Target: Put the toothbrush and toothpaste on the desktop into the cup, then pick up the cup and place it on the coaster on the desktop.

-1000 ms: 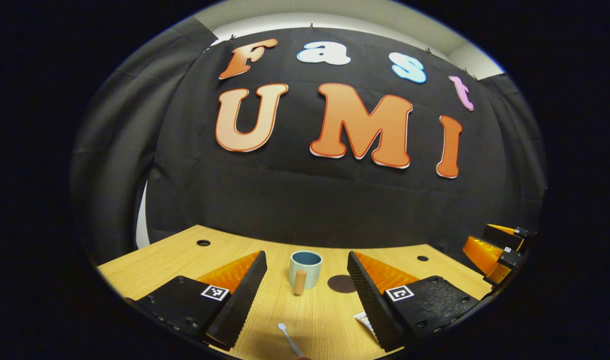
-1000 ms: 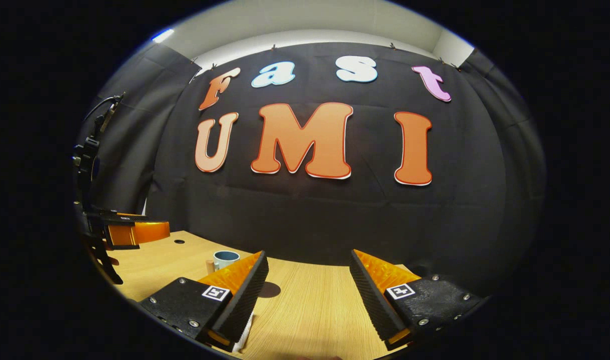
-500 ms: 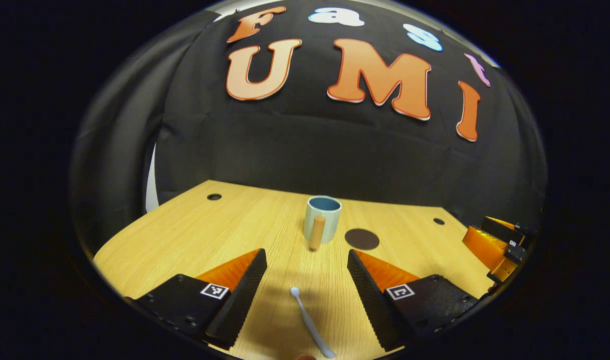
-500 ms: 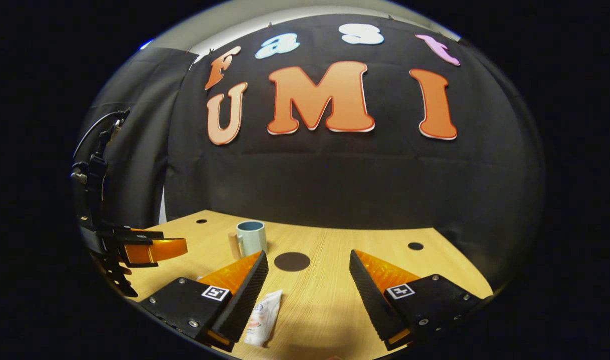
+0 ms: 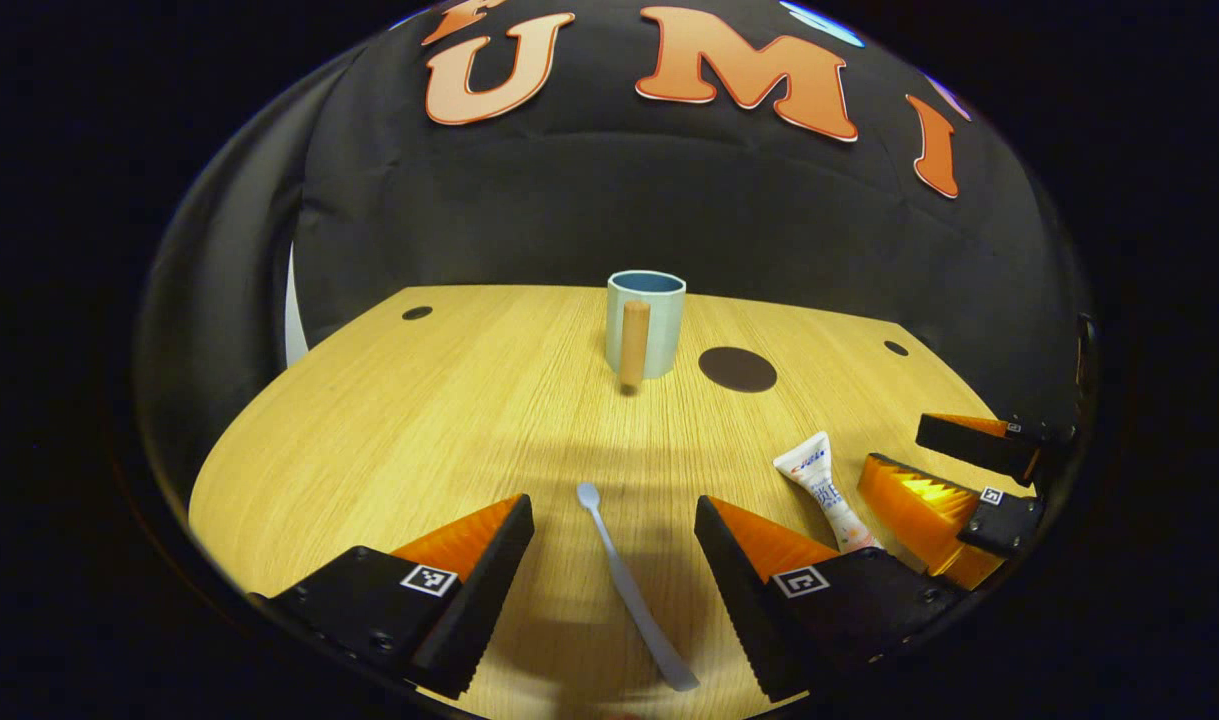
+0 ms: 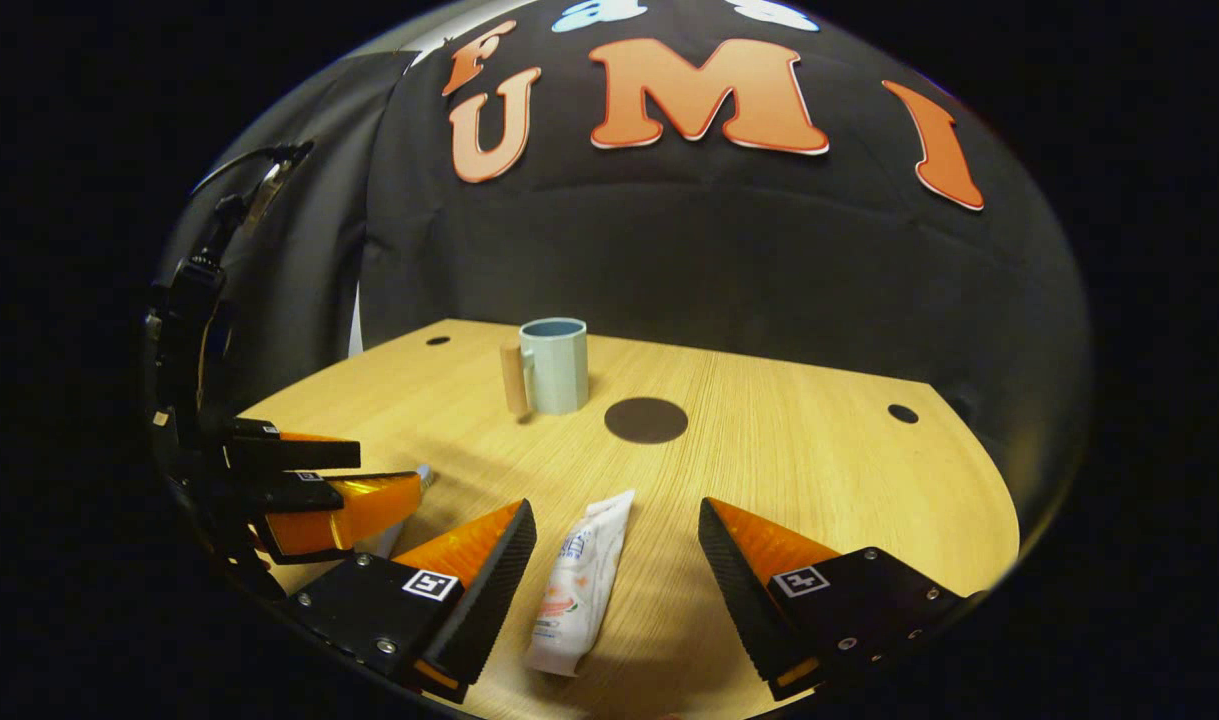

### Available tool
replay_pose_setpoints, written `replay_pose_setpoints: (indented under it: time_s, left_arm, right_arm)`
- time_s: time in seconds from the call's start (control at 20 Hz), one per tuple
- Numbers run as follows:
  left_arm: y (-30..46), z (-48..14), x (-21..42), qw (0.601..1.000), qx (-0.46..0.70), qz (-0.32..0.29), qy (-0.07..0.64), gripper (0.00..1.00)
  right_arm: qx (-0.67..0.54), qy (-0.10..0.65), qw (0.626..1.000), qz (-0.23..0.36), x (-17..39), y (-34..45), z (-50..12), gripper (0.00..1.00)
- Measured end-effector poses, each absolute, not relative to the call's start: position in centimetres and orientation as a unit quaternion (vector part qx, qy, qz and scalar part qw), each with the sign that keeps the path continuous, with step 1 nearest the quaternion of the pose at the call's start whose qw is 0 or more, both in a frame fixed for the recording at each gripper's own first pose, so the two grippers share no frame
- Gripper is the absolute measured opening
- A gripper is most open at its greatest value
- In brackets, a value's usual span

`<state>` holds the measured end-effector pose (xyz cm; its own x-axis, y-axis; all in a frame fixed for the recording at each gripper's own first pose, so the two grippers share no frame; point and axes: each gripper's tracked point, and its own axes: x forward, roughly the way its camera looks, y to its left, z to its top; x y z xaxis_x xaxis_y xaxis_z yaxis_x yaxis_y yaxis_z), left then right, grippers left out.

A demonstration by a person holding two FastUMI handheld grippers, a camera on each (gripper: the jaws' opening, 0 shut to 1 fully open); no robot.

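A pale blue toothbrush [image 5: 629,585] lies flat on the wooden desk [image 5: 449,400], between the spread fingers of my open left gripper [image 5: 614,530], which hangs just above it. A white toothpaste tube [image 6: 581,580] lies between the fingers of my open right gripper [image 6: 614,530]; the tube [image 5: 824,490] also appears in the left gripper view beside the right gripper [image 5: 944,470]. Farther back stands an upright light blue cup [image 5: 647,322] with a wooden handle, and to its right a dark round coaster [image 5: 737,369]. The cup [image 6: 554,365] and coaster [image 6: 646,420] appear again beyond the tube. The left gripper [image 6: 319,480] shows at left.
The desk [image 6: 819,470] has small cable holes [image 5: 417,313] near its back corners and ends at the black cloth wall. Bare wood lies to the left of the cup and between the cup and both grippers.
Both grippers have tilted down and come lower over the desk. The toothbrush now lies between the left fingers and the toothpaste between the right fingers. Nothing on the desk has moved.
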<state>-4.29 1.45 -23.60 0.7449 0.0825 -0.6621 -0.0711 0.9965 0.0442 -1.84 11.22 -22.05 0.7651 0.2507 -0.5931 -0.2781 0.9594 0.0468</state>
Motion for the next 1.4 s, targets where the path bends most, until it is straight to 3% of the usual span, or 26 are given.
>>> replay_pose_setpoints:
  time_s: [0.3,0.5,0.55,0.6,0.65,0.7,0.75,0.85,1.05,1.4]
  left_arm:
    - [1.1,-26.5,-5.6,0.919,0.006,0.049,0.390,0.98]
    - [1.0,-27.1,-5.8,0.917,0.006,0.058,0.395,0.84]
    - [0.9,-27.1,-5.8,0.917,0.004,0.063,0.394,0.71]
    - [1.1,-27.0,-5.7,0.916,0.003,0.070,0.394,0.70]
    - [1.4,-27.1,-5.9,0.915,0.004,0.079,0.395,0.44]
    - [1.7,-27.0,-5.7,0.916,0.002,0.089,0.392,0.42]
    - [2.0,-27.2,-5.7,0.916,-0.005,0.092,0.390,0.27]
    - [1.8,-27.3,-5.6,0.916,-0.015,0.089,0.390,0.12]
    - [0.9,-27.6,-5.6,0.920,-0.022,0.061,0.387,0.06]
    - [2.3,-26.9,-4.2,0.939,-0.006,0.052,0.341,0.06]
  right_arm:
    - [-0.037,0.355,0.922,0.148,-2.6,12.6,-25.1,0.94]
    - [-0.045,0.378,0.913,0.145,-3.0,12.8,-26.7,0.80]
    - [-0.035,0.382,0.911,0.150,-3.1,13.1,-26.8,0.73]
    - [-0.025,0.387,0.910,0.149,-3.2,13.4,-27.0,0.64]
    - [-0.022,0.387,0.911,0.144,-2.9,13.2,-26.9,0.51]
    - [-0.025,0.385,0.913,0.135,-2.5,12.7,-27.1,0.46]
    - [-0.020,0.386,0.913,0.127,-2.5,12.3,-26.9,0.34]
    - [0.007,0.391,0.912,0.124,-2.1,12.2,-26.8,0.25]
    - [0.065,0.397,0.908,0.116,-1.9,11.9,-26.7,0.16]
    - [0.077,0.357,0.923,0.124,-0.7,11.7,-24.7,0.16]
